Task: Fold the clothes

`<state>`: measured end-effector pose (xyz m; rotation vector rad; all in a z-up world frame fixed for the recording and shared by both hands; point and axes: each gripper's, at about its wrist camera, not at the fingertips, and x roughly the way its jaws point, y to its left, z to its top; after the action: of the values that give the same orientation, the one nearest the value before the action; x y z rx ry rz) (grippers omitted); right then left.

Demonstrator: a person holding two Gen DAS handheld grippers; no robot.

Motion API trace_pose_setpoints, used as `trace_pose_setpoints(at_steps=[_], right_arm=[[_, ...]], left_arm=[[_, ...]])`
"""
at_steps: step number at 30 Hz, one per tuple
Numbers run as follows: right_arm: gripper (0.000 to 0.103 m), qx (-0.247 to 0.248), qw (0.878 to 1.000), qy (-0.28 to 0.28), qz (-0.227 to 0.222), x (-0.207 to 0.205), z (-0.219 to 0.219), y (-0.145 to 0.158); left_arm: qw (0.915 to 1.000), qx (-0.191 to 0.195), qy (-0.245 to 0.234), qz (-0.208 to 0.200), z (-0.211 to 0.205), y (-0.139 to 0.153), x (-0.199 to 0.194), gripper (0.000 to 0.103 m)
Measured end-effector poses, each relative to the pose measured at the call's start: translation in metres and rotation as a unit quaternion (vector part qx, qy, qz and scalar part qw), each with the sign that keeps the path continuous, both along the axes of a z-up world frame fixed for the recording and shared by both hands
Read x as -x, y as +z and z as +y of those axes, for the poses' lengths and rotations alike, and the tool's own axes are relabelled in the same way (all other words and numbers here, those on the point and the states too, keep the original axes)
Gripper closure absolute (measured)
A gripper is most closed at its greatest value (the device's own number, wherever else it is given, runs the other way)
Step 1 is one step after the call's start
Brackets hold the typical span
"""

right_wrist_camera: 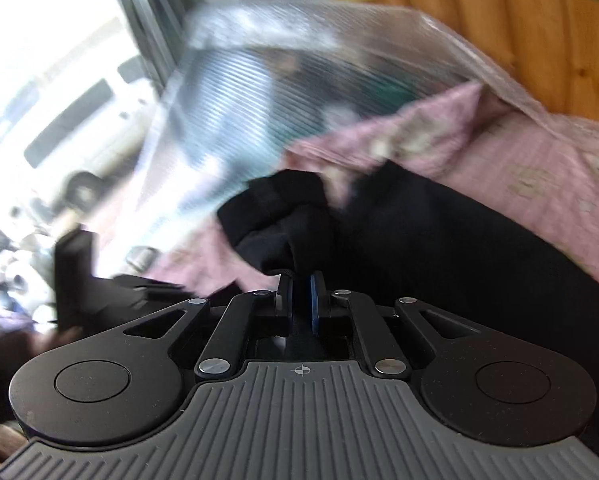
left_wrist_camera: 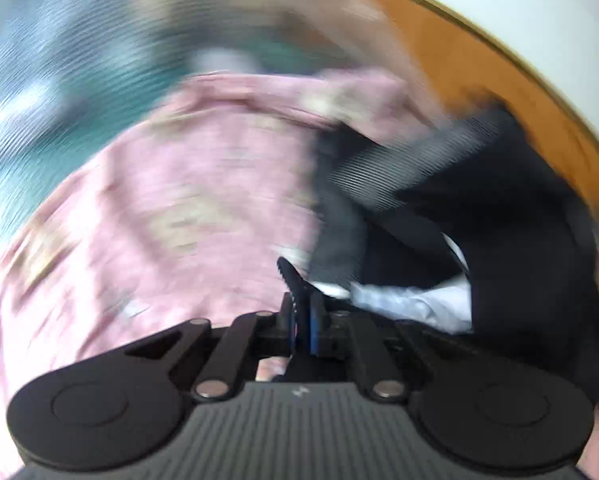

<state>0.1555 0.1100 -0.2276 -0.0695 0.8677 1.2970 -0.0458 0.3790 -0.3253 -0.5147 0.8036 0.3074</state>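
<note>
A black garment lies bunched on a pink patterned bedsheet. My right gripper is shut on a fold of the black garment, which rises in a lump just ahead of the jaws. In the blurred left wrist view my left gripper is shut, with the black garment and a white part of it to its right; what it pinches is hard to tell, it looks like the garment's edge. The pink sheet fills the left.
A wooden headboard with a gold rim stands behind the bed, also in the left wrist view. A clear plastic cover lies at the bed's far side. A bright window is at left, with dark objects below.
</note>
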Motion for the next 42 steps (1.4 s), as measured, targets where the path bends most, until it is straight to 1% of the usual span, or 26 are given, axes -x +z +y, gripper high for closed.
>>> trace_pose_setpoints(at_steps=[1, 2, 3, 5, 7, 10, 12, 15, 16, 19, 22, 23, 24, 26, 27, 28, 29, 30, 32, 35, 36, 37, 38, 39, 40, 42], right_arm=[[0.097, -0.005, 1.000, 0.009, 0.009, 0.009, 0.005, -0.002], [0.091, 0.006, 1.000, 0.015, 0.013, 0.018, 0.009, -0.010], [0.075, 0.018, 1.000, 0.020, 0.017, 0.027, 0.013, -0.018], [0.059, 0.039, 0.999, 0.029, 0.024, 0.043, 0.019, -0.033], [0.059, 0.044, 0.998, 0.006, 0.041, 0.046, 0.001, -0.039], [0.055, 0.031, 0.996, -0.042, 0.066, 0.042, -0.058, -0.033], [0.055, 0.037, 0.994, -0.079, 0.068, 0.036, -0.100, -0.032], [0.055, 0.070, 0.981, -0.171, 0.063, 0.024, -0.167, -0.041], [0.054, 0.080, 0.975, -0.201, 0.060, 0.018, -0.185, -0.047], [0.050, 0.140, 0.947, -0.285, 0.058, 0.006, -0.227, -0.069], [0.047, 0.217, 0.924, -0.312, 0.037, -0.002, -0.239, -0.100], [0.047, 0.215, 0.925, -0.311, 0.027, 0.000, -0.242, -0.103], [0.044, 0.214, 0.926, -0.310, 0.018, 0.001, -0.244, -0.106], [0.045, 0.210, 0.926, -0.313, 0.008, 0.004, -0.254, -0.105], [0.043, 0.206, 0.923, -0.326, 0.005, 0.006, -0.262, -0.104], [0.042, 0.209, 0.913, -0.349, 0.004, 0.007, -0.273, -0.101], [0.043, 0.210, 0.902, -0.376, 0.008, 0.008, -0.287, -0.097], [0.046, 0.189, 0.901, -0.389, 0.013, 0.010, -0.298, -0.090], [0.047, 0.124, 0.904, -0.409, 0.012, 0.018, -0.326, -0.071], [0.048, 0.139, 0.882, -0.449, -0.005, 0.006, -0.352, -0.070], [0.051, 0.155, 0.874, -0.462, -0.003, -0.002, -0.362, -0.079], [0.055, 0.164, 0.871, -0.464, -0.004, -0.008, -0.371, -0.086], [0.064, 0.173, 0.868, -0.466, -0.005, -0.014, -0.381, -0.094], [0.068, 0.182, 0.865, -0.468, -0.006, -0.020, -0.390, -0.101], [0.076, 0.191, 0.862, -0.470, -0.006, -0.026, -0.399, -0.109], [0.075, 0.208, 0.856, -0.473, 0.000, -0.033, -0.414, -0.114]], left_arm=[[0.9996, 0.016, 0.023, 0.002, 0.003, -0.003, 0.002, 0.090], [0.9985, 0.027, 0.047, 0.006, 0.006, -0.005, 0.006, 0.078], [0.9969, 0.029, 0.073, 0.012, 0.009, -0.006, 0.011, 0.062], [0.9915, 0.033, 0.124, 0.026, 0.014, -0.007, 0.022, 0.049], [0.9893, 0.060, 0.131, 0.024, 0.012, -0.003, 0.028, 0.044], [0.9868, 0.113, 0.115, 0.011, 0.005, 0.004, 0.035, 0.042], [0.9834, 0.149, 0.104, 0.003, 0.000, 0.009, 0.039, 0.036], [0.9782, 0.191, 0.083, -0.001, -0.012, 0.013, 0.040, 0.027], [0.9814, 0.176, 0.076, 0.015, -0.022, 0.008, 0.032, 0.028], [0.9869, 0.109, 0.098, 0.069, -0.033, -0.008, 0.016, 0.035], [0.9883, 0.091, 0.095, 0.076, -0.027, -0.011, 0.013, 0.037], [0.9886, 0.073, 0.094, 0.092, -0.025, -0.010, 0.012, 0.036], [0.9877, 0.057, 0.099, 0.106, -0.022, -0.011, 0.013, 0.026], [0.9883, 0.055, 0.091, 0.109, -0.016, -0.012, 0.018, 0.025], [0.9899, 0.051, 0.085, 0.101, -0.016, -0.005, 0.021, 0.025], [0.9914, 0.047, 0.079, 0.094, -0.017, 0.002, 0.025, 0.026], [0.9927, 0.042, 0.072, 0.087, -0.017, 0.009, 0.028, 0.032], [0.9945, 0.036, 0.063, 0.075, -0.021, 0.018, 0.032, 0.031], [0.9981, 0.016, 0.033, 0.049, -0.037, 0.035, 0.034, 0.027], [0.9992, -0.003, -0.013, 0.037, -0.056, 0.037, 0.020, 0.015], [0.9986, -0.009, -0.027, 0.044, -0.061, 0.029, 0.012, 0.015], [0.9974, -0.018, -0.030, 0.063, -0.062, 0.020, 0.006, 0.017], [0.9944, -0.033, -0.016, 0.099, -0.061, 0.008, 0.002, 0.025], [0.9897, -0.048, -0.003, 0.135, -0.059, -0.004, -0.002, 0.027], [0.9870, -0.052, 0.011, 0.152, -0.055, -0.010, -0.002, 0.021], [0.9890, -0.031, 0.043, 0.138, -0.046, -0.004, 0.013, 0.020]])
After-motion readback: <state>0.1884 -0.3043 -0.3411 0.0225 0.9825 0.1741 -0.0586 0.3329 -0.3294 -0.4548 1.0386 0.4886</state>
